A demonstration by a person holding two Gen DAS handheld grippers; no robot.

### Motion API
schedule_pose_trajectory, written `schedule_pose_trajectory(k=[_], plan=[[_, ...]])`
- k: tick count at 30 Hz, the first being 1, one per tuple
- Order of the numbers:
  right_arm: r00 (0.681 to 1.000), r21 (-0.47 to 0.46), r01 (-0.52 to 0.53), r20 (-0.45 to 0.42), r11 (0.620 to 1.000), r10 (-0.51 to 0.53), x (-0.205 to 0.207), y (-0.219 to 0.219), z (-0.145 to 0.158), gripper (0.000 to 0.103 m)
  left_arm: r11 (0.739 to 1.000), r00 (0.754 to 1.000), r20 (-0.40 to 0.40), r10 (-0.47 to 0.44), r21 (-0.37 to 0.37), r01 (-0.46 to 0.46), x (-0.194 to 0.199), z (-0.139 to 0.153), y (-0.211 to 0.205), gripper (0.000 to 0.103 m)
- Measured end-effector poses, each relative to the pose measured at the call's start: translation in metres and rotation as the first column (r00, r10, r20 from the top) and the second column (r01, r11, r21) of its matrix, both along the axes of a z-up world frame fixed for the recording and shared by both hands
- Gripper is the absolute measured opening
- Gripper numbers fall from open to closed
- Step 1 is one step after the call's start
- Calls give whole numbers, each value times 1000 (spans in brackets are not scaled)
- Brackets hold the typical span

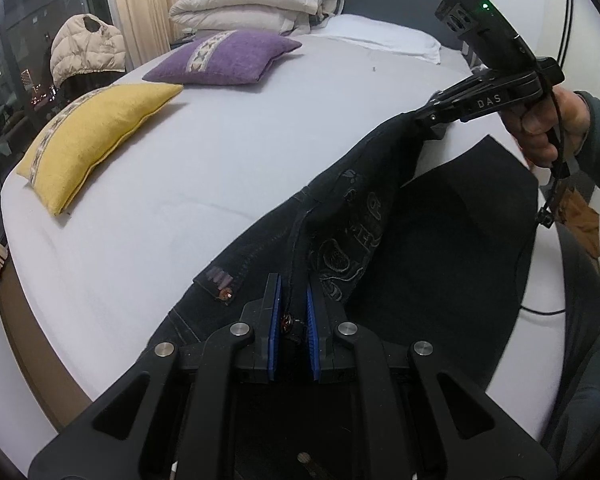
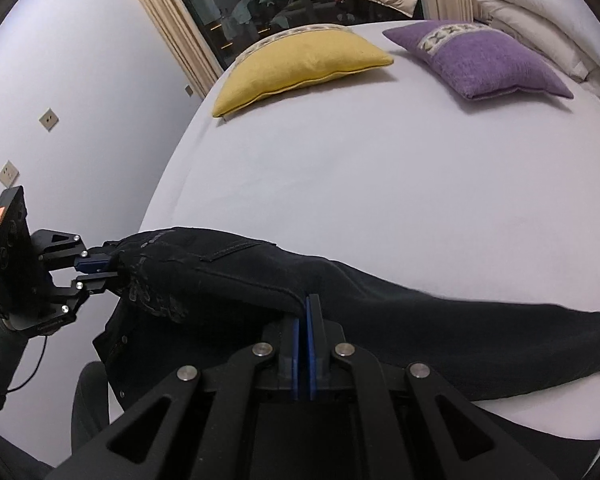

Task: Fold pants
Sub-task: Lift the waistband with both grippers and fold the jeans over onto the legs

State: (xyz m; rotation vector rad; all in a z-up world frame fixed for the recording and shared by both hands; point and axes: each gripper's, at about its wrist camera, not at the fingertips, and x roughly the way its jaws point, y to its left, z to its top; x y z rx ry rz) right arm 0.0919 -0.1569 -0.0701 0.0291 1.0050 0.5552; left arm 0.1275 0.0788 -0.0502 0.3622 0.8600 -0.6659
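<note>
Two grippers clamp one pair of dark pants over a bed with a pale sheet. From the left wrist camera, the left gripper has its blue pads pinched narrow on the waistband, a copper button sitting between them. That same view shows the right gripper higher up at the right, biting another part of the waistband, with a bare hand on its handle and a green light on its body. Pale embroidery on the fabric reads clearly only here.

From the right wrist camera, the right gripper is closed almost flat on a fold of dark cloth, and the left gripper appears at the far left, shut on the bunched waistband, with a sleeve below it. Only this view shows the trouser legs trailing off to the right across the sheet, and wall sockets on the white wall.

Both views share a yellow cushion and a purple cushion lying well apart from the pants. A folded duvet and a white pillow are seen best from the left.
</note>
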Motion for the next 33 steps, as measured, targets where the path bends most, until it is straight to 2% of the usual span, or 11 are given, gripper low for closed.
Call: schedule_pose_trajectory(k=[5, 7, 10, 13, 17, 20, 23, 25, 29, 33], plan=[[997, -107, -49, 55, 993, 56, -17, 15, 30, 4, 1000, 1000, 28, 7, -2, -7, -25, 16, 3, 10], [994, -163, -79, 61, 983, 90, -33, 23, 31, 4, 1000, 1000, 27, 3, 3, -3, -39, 16, 4, 10], [992, -187, -113, 31, 976, 121, -57, 29, 15, 4, 1000, 1000, 1, -9, -9, 9, -61, 6, 10, 10], [988, -242, -150, -14, 959, 151, -96, 40, -23, 4, 999, 999, -17, -46, 22, 46, -87, -13, 9, 10], [985, -234, -154, -107, 960, 132, -127, 40, -75, 4, 991, 994, -66, -89, 92, 94, -123, -55, 6, 10], [986, -217, -125, -140, 968, 95, -144, 34, -93, 4, 990, 990, -104, -90, 98, 100, -144, -75, 9, 10], [989, -225, -116, -119, 968, 91, -153, 33, -91, 4, 989, 991, -97, -92, 105, 103, -159, -77, 12, 10], [990, -274, -130, -83, 953, 111, -161, 40, -86, 4, 988, 992, -83, -96, 112, 105, -170, -73, 15, 10], [990, -294, -144, -46, 945, 136, -168, 52, -77, 4, 986, 994, -56, -95, 132, 102, -190, -58, 28, 10], [983, -303, -180, -31, 936, 180, -183, 66, -78, 4, 985, 994, -66, -85, 142, 94, -190, -55, 42, 10]])
